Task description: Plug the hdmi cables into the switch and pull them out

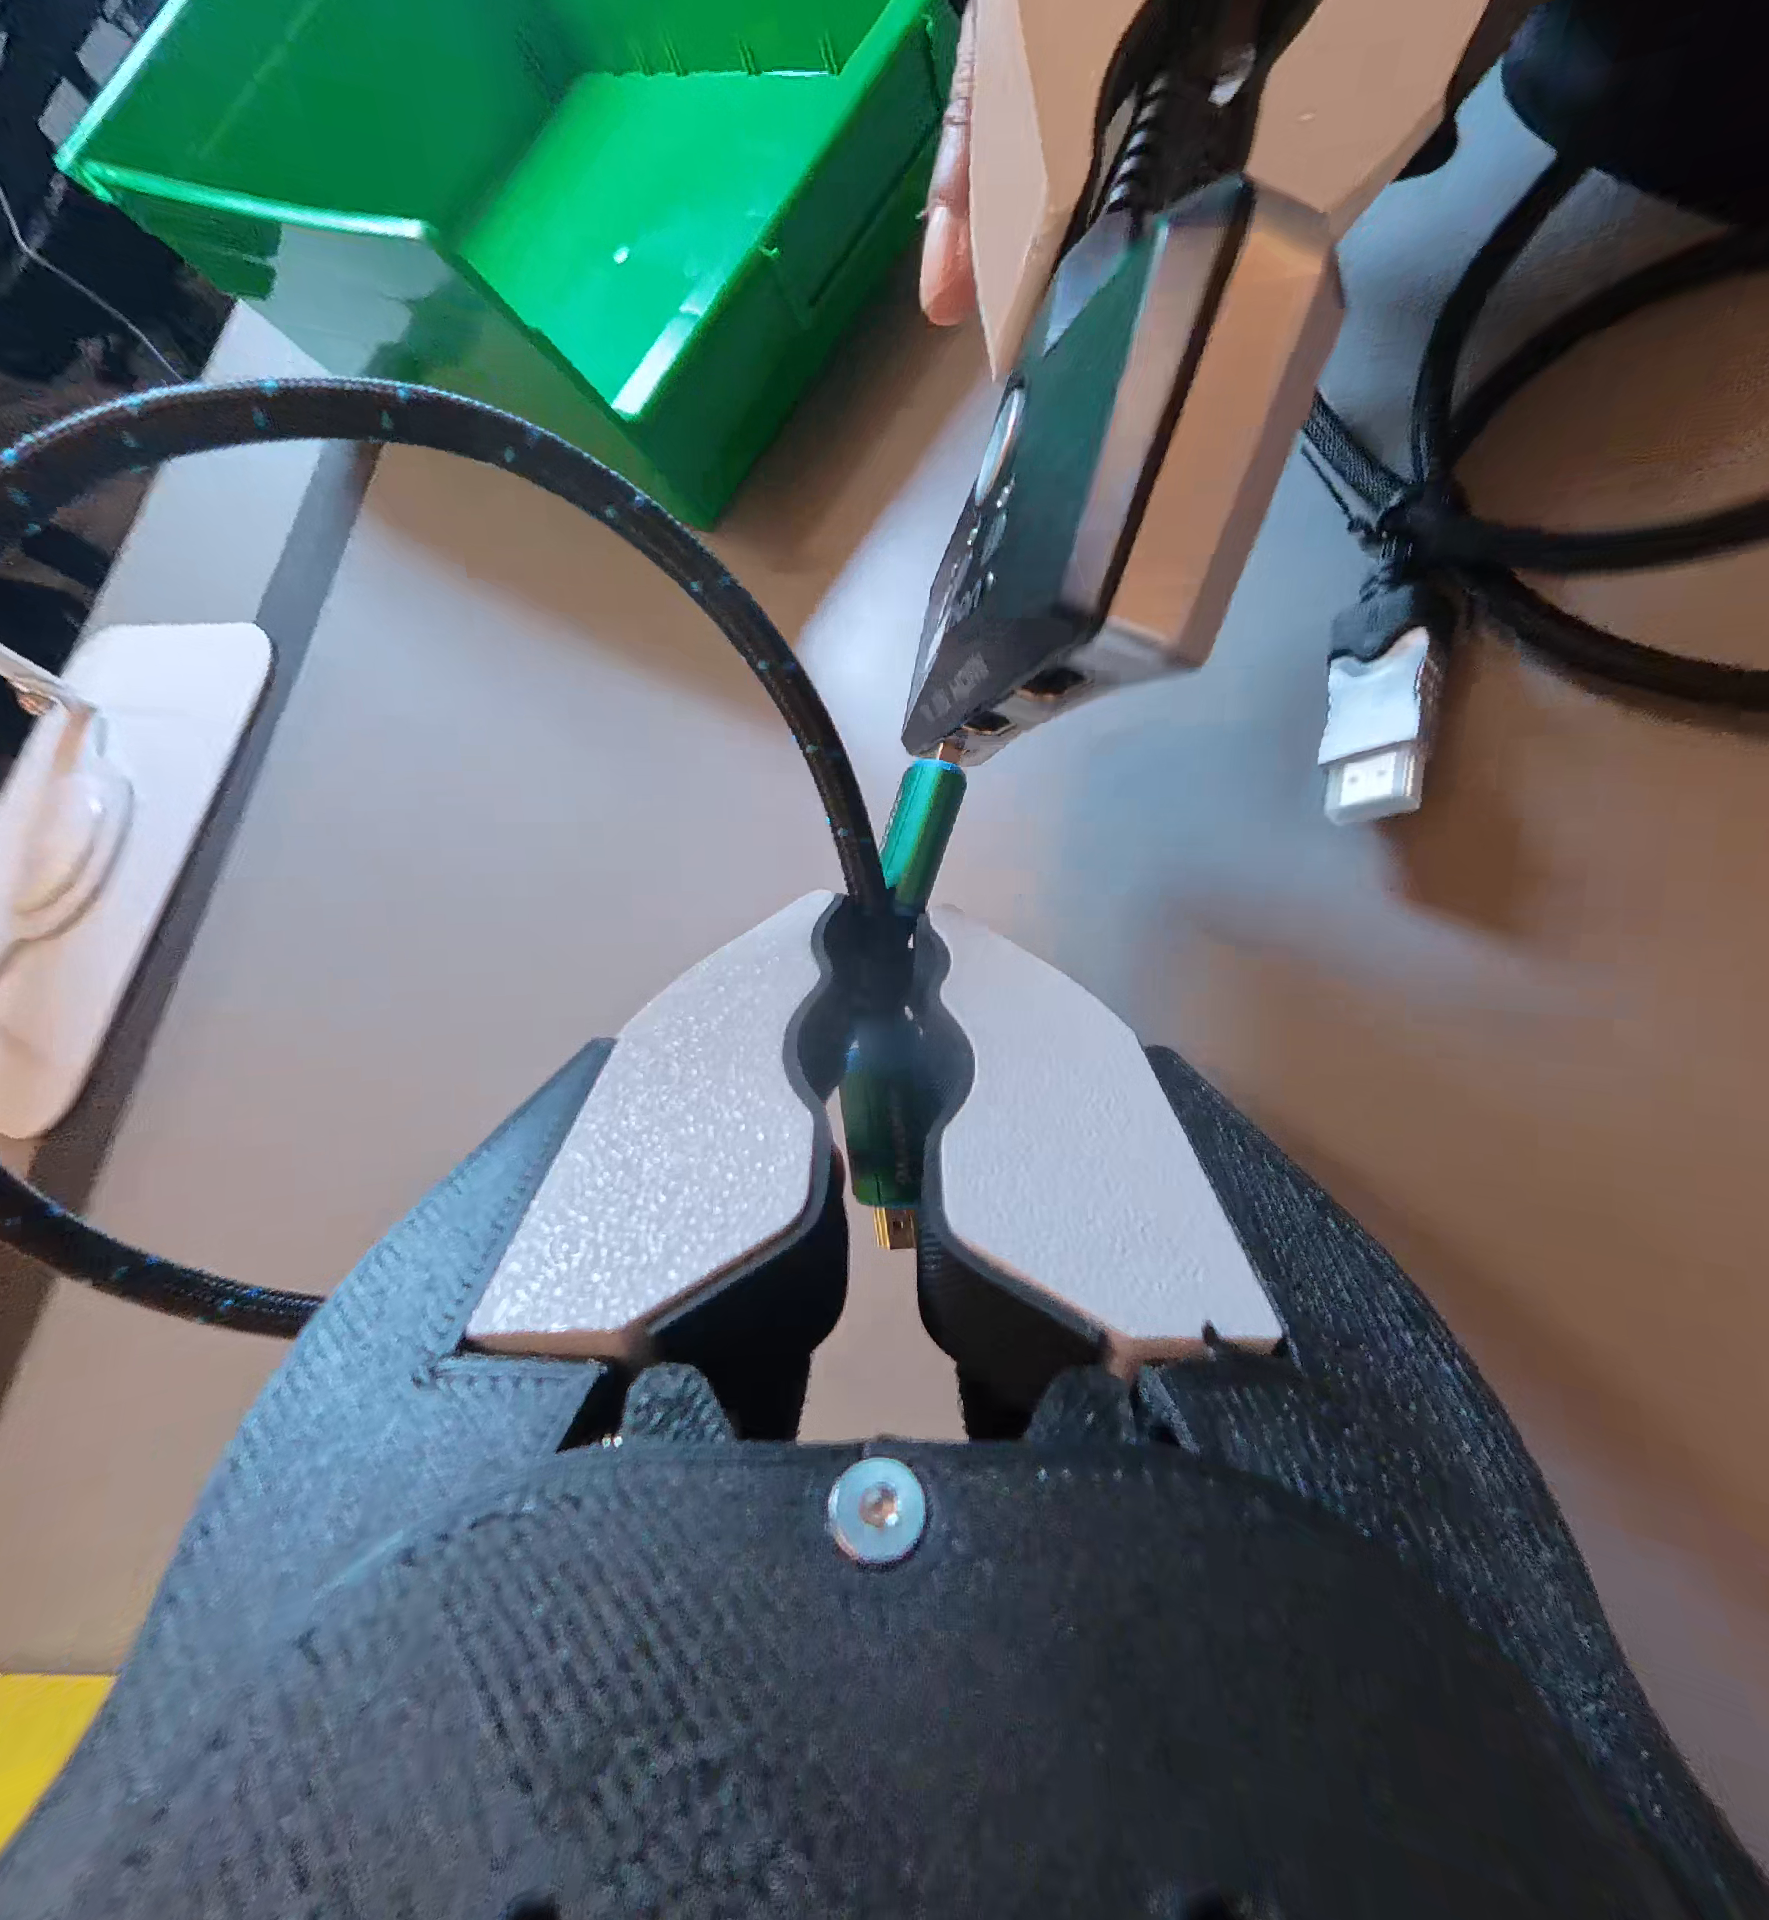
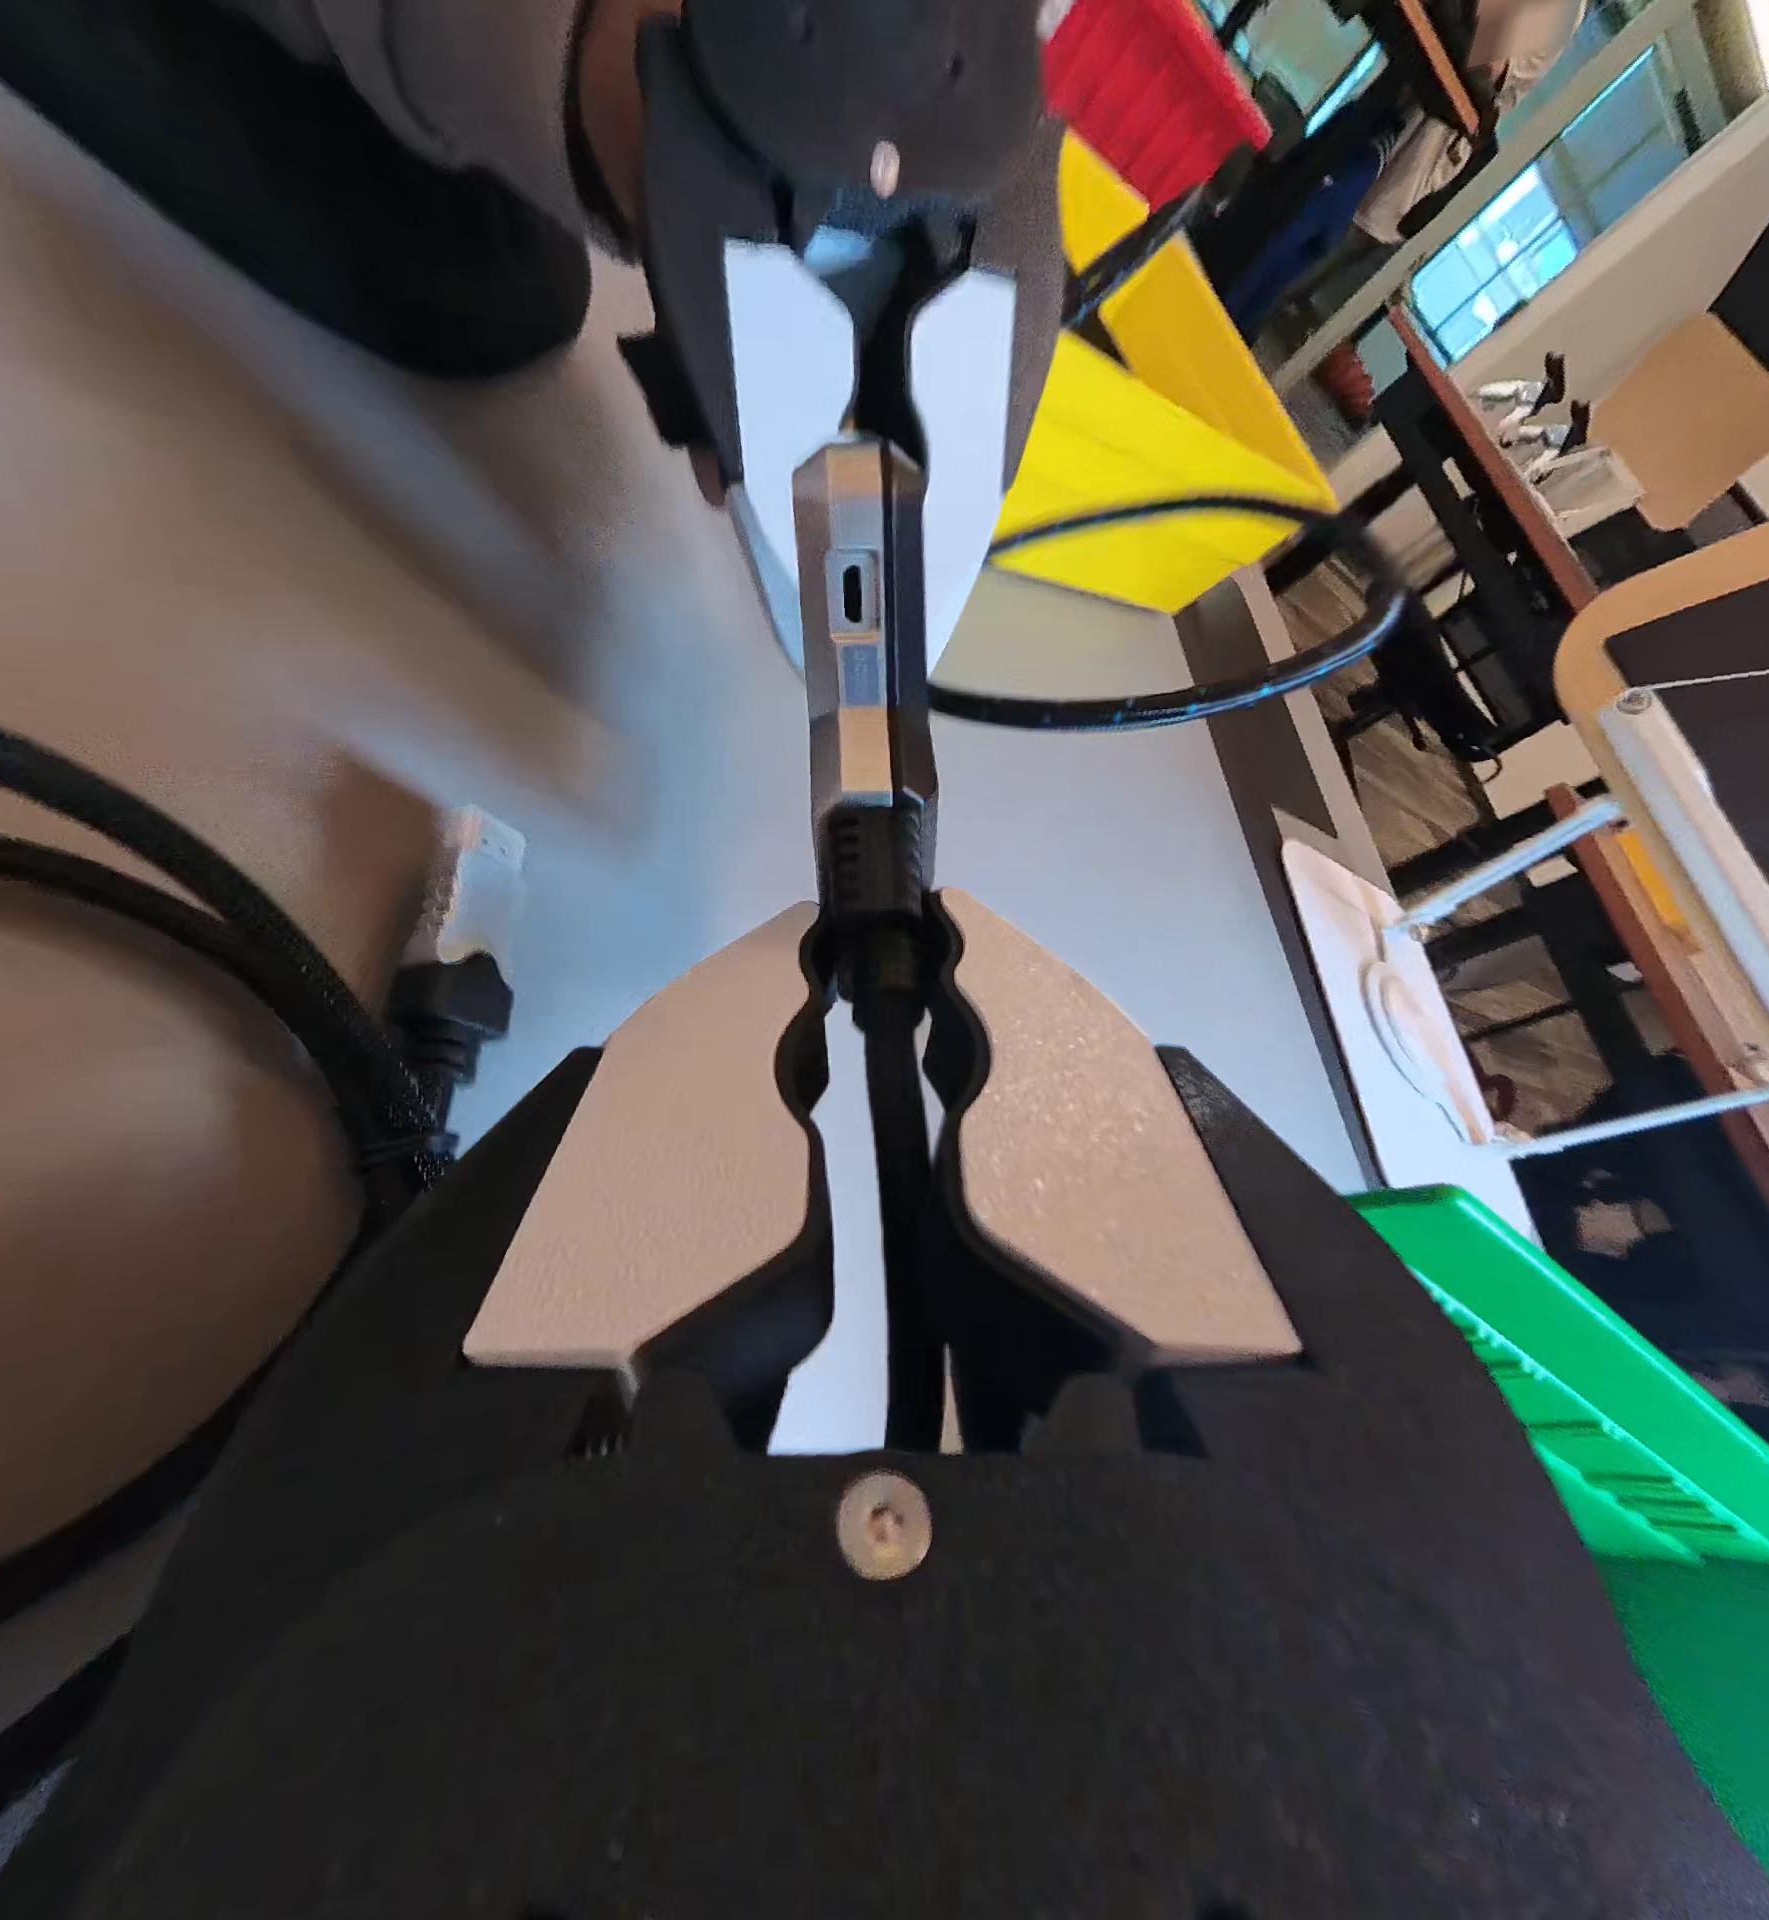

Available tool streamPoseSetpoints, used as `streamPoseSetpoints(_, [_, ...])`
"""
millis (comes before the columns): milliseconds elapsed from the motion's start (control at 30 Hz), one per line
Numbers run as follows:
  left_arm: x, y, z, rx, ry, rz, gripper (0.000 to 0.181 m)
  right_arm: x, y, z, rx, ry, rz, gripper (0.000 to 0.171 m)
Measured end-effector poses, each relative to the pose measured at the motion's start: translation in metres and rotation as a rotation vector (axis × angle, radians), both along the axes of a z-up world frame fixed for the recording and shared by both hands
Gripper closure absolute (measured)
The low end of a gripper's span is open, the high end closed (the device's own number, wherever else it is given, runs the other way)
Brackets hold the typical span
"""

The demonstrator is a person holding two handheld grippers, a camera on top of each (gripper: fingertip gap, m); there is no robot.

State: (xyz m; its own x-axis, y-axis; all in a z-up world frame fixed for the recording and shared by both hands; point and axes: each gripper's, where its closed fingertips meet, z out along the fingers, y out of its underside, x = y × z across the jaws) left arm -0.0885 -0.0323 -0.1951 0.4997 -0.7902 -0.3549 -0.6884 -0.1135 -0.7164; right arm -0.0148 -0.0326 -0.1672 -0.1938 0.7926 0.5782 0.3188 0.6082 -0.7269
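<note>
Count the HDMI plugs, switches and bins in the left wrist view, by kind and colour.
Green HDMI plugs: 2
Silver HDMI plug: 1
Switch: 1
Green bin: 1
Total: 5

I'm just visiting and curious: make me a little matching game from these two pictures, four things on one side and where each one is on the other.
Things:
1. green-shelled HDMI plug
2. switch
3. silver HDMI plug
4. green bin

Places:
A. lying loose on the table, right of the switch
B. standing at the far left of the table
C. sticking out of the shut left gripper, tip just at a port
D. lifted off the table, its cable stub pinched by the right gripper

Pairs: 1-C, 2-D, 3-A, 4-B
</note>
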Motion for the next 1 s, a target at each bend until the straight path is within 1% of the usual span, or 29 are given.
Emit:
streamPoseSetpoints(33, [0.003, -0.001, -0.001, -0.030, -0.035, 0.003, 0.171, 0.000, -0.003, 0.006, -0.033, 0.032, 0.015, 0.157])
streamPoseSetpoints(133, [0.010, -0.003, 0.003, -0.077, -0.117, 0.001, 0.171, 0.006, 0.004, 0.006, -0.084, 0.009, 0.012, 0.158])
streamPoseSetpoints(200, [0.013, -0.005, 0.008, -0.115, -0.203, -0.011, 0.172, 0.009, 0.004, 0.007, -0.120, 0.006, 0.020, 0.157])
streamPoseSetpoints(300, [0.017, -0.010, 0.011, -0.170, -0.277, -0.035, 0.171, 0.011, 0.004, 0.006, -0.197, -0.005, 0.045, 0.157])
streamPoseSetpoints(500, [0.023, -0.015, 0.014, -0.256, -0.378, -0.066, 0.172, 0.013, 0.001, 0.008, -0.282, 0.011, 0.079, 0.158])
streamPoseSetpoints(600, [0.022, -0.016, 0.007, -0.276, -0.353, -0.063, 0.172, 0.012, 0.000, 0.003, -0.267, -0.016, 0.073, 0.157])
streamPoseSetpoints(667, [0.020, -0.015, 0.007, -0.273, -0.339, -0.060, 0.171, 0.012, 0.001, 0.003, -0.241, -0.028, 0.057, 0.157])
streamPoseSetpoints(767, [0.016, -0.010, 0.015, -0.196, -0.288, -0.051, 0.170, 0.011, 0.004, 0.008, -0.196, -0.031, 0.016, 0.157])
streamPoseSetpoints(867, [0.012, -0.010, 0.025, -0.137, -0.303, -0.051, 0.169, 0.010, 0.004, 0.011, -0.157, -0.020, -0.006, 0.157])
streamPoseSetpoints(900, [0.010, -0.011, 0.028, -0.133, -0.314, -0.052, 0.167, 0.011, 0.005, 0.013, -0.138, -0.015, -0.015, 0.157])
streamPoseSetpoints(933, [0.006, -0.012, 0.033, -0.126, -0.328, -0.047, 0.162, 0.011, 0.006, 0.015, -0.111, -0.004, -0.025, 0.157])
streamPoseSetpoints(1000, [-0.009, -0.011, 0.050, -0.080, -0.365, -0.016, 0.153, 0.012, 0.010, 0.019, -0.043, 0.002, -0.050, 0.157])
